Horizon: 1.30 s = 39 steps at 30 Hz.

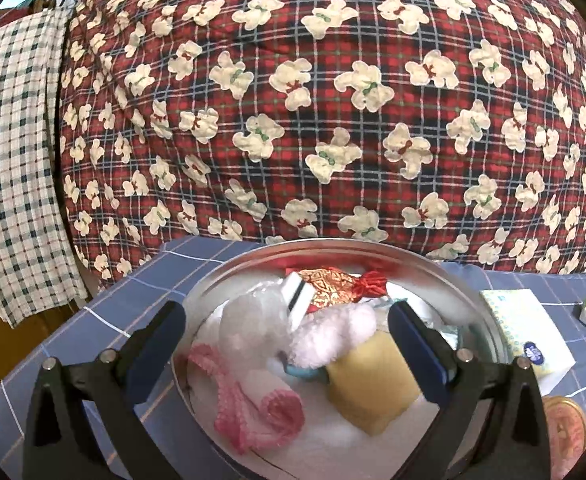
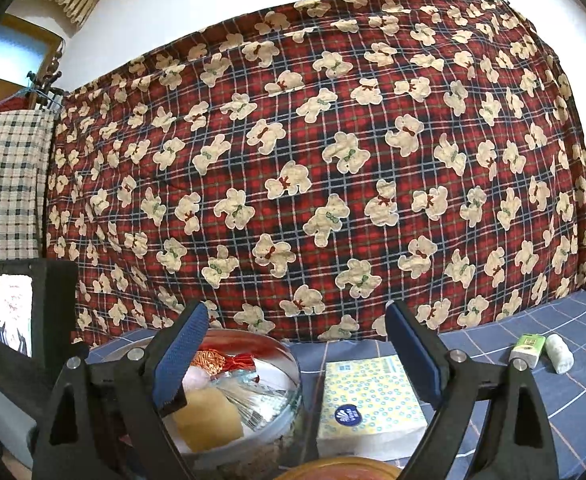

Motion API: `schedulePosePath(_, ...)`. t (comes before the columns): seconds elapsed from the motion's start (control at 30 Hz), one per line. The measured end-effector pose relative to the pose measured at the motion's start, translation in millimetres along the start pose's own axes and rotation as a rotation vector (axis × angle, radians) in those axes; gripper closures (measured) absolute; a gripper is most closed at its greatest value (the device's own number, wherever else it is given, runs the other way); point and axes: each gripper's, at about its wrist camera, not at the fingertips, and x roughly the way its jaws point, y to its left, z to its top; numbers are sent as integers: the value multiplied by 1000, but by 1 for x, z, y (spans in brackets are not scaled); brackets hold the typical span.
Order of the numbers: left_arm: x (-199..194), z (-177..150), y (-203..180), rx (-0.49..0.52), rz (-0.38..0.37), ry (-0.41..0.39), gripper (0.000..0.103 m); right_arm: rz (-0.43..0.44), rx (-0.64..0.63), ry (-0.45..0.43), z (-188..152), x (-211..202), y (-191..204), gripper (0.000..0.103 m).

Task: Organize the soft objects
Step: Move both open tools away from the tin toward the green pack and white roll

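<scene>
Silver round tin (image 1: 489,322) is holding the sponge, fluff and pink cloth already; I'm hovering both grippers (image 1: 287,354) (image 2: 297,354) wide open, empty, probably lining up the dotted tissue pack (image 2: 369,400) next.

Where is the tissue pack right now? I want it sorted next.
The tissue pack lies on the blue checked cloth just right of the round metal tin. In the right wrist view it sits low, between the open right gripper fingers, untouched.
</scene>
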Motion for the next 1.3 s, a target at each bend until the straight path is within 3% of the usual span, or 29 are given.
schedulePosePath(0.13,-7,-6,-6,2,-13,-9,0,-11,-48,-2,-3,-8,-4,11)
schedulePosePath(0.3,-15,-12,-15,41,36,-41,0,-19,-70,-14,-6,-14,-15,11)
schedulePosePath(0.43,-20,-17,-13,28,19,-25,0,-32,-43,15,-8,-11,-28,11)
schedulePosePath(0.63,-34,-21,-14,22,23,-62,0,-59,-35,25,-8,-14,-43,11)
schedulePosePath(1.3,-64,-35,-52,74,-82,-27,0,-112,-66,117,-11,-17,-100,11)
